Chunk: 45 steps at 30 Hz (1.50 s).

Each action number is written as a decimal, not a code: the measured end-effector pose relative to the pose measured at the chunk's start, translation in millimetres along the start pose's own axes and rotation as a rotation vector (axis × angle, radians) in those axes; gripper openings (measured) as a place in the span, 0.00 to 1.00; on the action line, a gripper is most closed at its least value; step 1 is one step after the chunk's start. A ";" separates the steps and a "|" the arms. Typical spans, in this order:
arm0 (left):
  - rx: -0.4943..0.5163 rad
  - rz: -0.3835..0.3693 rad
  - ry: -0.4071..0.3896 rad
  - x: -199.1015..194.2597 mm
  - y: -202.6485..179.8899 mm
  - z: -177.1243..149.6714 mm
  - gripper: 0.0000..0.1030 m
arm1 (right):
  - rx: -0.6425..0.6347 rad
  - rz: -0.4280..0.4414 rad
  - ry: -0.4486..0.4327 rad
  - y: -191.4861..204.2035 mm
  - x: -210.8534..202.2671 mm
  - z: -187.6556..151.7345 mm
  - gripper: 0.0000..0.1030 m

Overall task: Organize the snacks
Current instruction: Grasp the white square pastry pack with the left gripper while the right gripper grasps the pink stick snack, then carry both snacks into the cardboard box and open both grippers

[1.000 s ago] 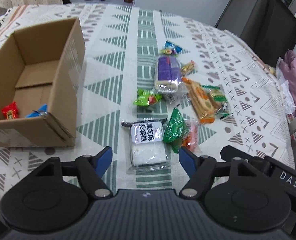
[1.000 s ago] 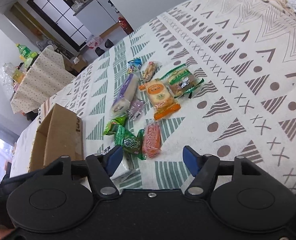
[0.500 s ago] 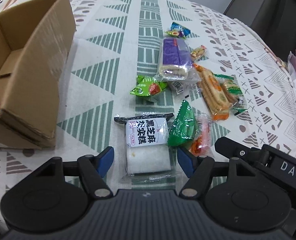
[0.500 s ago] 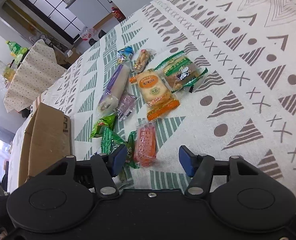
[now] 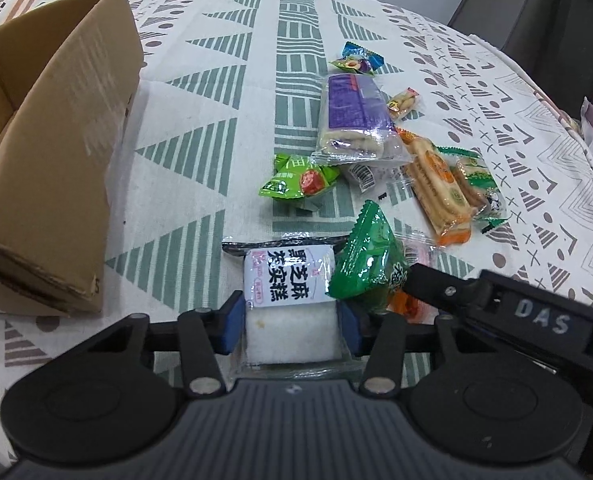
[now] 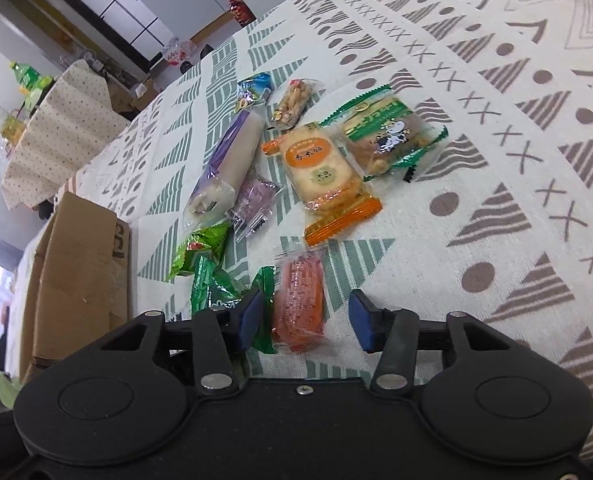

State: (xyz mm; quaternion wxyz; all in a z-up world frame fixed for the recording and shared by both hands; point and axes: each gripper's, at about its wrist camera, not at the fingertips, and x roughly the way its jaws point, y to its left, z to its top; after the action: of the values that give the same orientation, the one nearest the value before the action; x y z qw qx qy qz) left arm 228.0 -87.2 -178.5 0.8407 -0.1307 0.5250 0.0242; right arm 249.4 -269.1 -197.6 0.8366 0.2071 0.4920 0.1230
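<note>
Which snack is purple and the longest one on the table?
The long purple cake roll in clear wrap, lying in the middle of the pile. The small purple packet beside it is far shorter, and the other snacks are green, orange or white.

tablecloth (image 5: 224, 80) showing cream with green and taupe triangles, stripes, crosses, dots | box (image 5: 68, 152) showing plain brown | rice cake pack (image 5: 290, 300) showing white, black lettering | long roll (image 5: 354, 112) showing purple | cracker pack (image 6: 324, 172) showing orange | pads (image 6: 362, 320) showing blue
</note>
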 end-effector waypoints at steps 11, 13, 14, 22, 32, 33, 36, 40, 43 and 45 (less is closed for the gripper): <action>0.008 -0.025 -0.016 -22.9 3.5 2.0 0.44 | -0.028 -0.016 -0.005 6.5 -9.4 -4.1 0.20; 0.010 -0.028 -0.028 -29.9 4.0 2.6 0.44 | -0.026 -0.014 -0.017 7.3 -15.2 -5.1 0.19; 0.012 -0.031 -0.032 -33.0 4.6 3.0 0.44 | -0.025 -0.014 -0.022 7.9 -17.7 -5.6 0.19; 0.021 -0.051 -0.060 -59.6 8.5 1.1 0.44 | -0.023 -0.005 -0.063 17.3 -41.2 -11.9 0.18; 0.042 -0.074 -0.109 -95.3 14.0 0.7 0.44 | -0.009 0.000 -0.128 31.2 -72.0 -18.1 0.18; 0.042 -0.076 -0.112 -98.3 15.2 0.8 0.44 | -0.009 0.001 -0.132 32.9 -74.2 -18.5 0.18; 0.046 -0.076 -0.126 -107.3 18.2 1.4 0.44 | -0.023 0.004 -0.148 41.0 -81.8 -19.8 0.18; 0.047 -0.074 -0.144 -119.7 24.2 2.5 0.44 | -0.032 0.017 -0.171 52.3 -91.5 -20.9 0.17; 0.042 -0.070 -0.158 -128.4 30.4 3.4 0.44 | -0.043 0.027 -0.184 60.8 -96.8 -21.9 0.17; 0.038 -0.066 -0.166 -133.3 35.2 3.8 0.44 | -0.047 0.032 -0.189 65.6 -99.0 -22.1 0.17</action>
State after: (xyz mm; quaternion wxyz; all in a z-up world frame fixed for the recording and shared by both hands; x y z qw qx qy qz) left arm 165.5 -39.4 -65.3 0.8839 -0.1296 0.4494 -0.0029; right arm 181.9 -246.6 -100.0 0.8819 0.2060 0.4044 0.1280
